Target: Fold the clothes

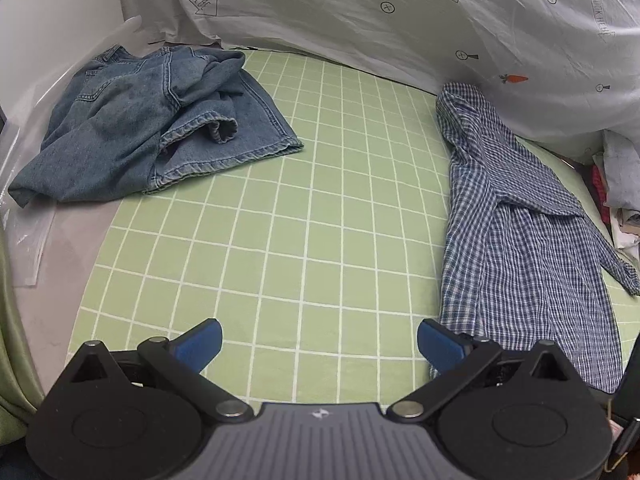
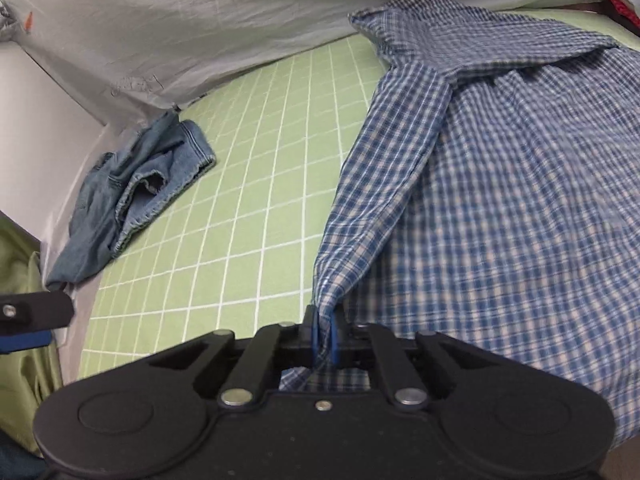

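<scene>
Denim first: the jeans (image 1: pixel 152 120) lie crumpled far ahead and to the left of my left gripper (image 1: pixel 320 344), at the mat's far corner, with one leg hem rolled over on itself. They overlap the edge of the green mat (image 1: pixel 280 220) there, so if I drag them later a leg may slide off onto the plastic beside it.

My left gripper hangs over bare mat with its jaws spread wide, holding nothing. The shirt (image 1: pixel 520 220) lies just to its right, its near hem beside the right finger. If I close here without moving across, I pinch only air or snag the mat.

My right gripper (image 2: pixel 324 340) has its jaws clamped on a bunched edge of the shirt, and the cloth runs taut from the pads up toward the collar. The grip looks thin, so a hard pull could slip the fabric out. Only one point is held, so I judge that lifting now would let the body twist and the loose sleeve on the far right fold under, spoiling a flat layout. The white sheet (image 2: pixel 200 32) stands close behind the collar and could catch it.
</scene>
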{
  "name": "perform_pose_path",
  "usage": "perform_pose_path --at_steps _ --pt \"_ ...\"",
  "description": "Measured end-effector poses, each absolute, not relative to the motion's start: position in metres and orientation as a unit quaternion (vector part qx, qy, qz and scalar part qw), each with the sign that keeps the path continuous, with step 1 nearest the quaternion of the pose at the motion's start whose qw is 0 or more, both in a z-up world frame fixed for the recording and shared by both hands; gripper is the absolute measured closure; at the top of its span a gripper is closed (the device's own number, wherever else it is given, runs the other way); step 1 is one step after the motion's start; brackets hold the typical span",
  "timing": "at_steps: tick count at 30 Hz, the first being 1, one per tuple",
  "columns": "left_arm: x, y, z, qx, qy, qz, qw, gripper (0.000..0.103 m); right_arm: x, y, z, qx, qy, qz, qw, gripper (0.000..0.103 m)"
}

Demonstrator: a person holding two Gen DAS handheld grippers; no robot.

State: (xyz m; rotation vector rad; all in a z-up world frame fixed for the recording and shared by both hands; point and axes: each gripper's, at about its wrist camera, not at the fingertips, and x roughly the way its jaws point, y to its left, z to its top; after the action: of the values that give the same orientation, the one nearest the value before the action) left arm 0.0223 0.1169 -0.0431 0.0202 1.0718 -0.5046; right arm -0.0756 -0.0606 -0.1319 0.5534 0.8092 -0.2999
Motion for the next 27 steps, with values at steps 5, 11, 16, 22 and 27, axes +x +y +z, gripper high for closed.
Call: perform_pose_path --at_steps 5,11,16,22,27 --pt "0.018 0.088 -0.044 0.006 0.511 -0.247 0.823 0.001 -0.108 -0.095 -0.101 0.252 0.371 -0.146 0.882 0.097" --pt "0.007 0.044 -0.046 0.017 0.515 -0.267 0.815 0.001 -0.143 -0.159 -0.091 0.204 0.389 -0.192 0.878 0.097" --pt "-0.008 0.024 -0.049 0.036 0.517 -0.264 0.813 0.001 -0.15 -0.191 -0.12 0.178 0.435 -0.221 0.855 0.094" --pt "-0.005 0.007 -0.05 0.024 0.528 -0.226 0.818 0.001 -0.148 -0.2 -0.142 0.182 0.469 -0.22 0.836 0.069" --pt "0.001 -0.014 -0.048 0.012 0.52 -0.207 0.828 0.001 -0.152 -0.221 -0.131 0.181 0.473 -0.194 0.84 0.016"
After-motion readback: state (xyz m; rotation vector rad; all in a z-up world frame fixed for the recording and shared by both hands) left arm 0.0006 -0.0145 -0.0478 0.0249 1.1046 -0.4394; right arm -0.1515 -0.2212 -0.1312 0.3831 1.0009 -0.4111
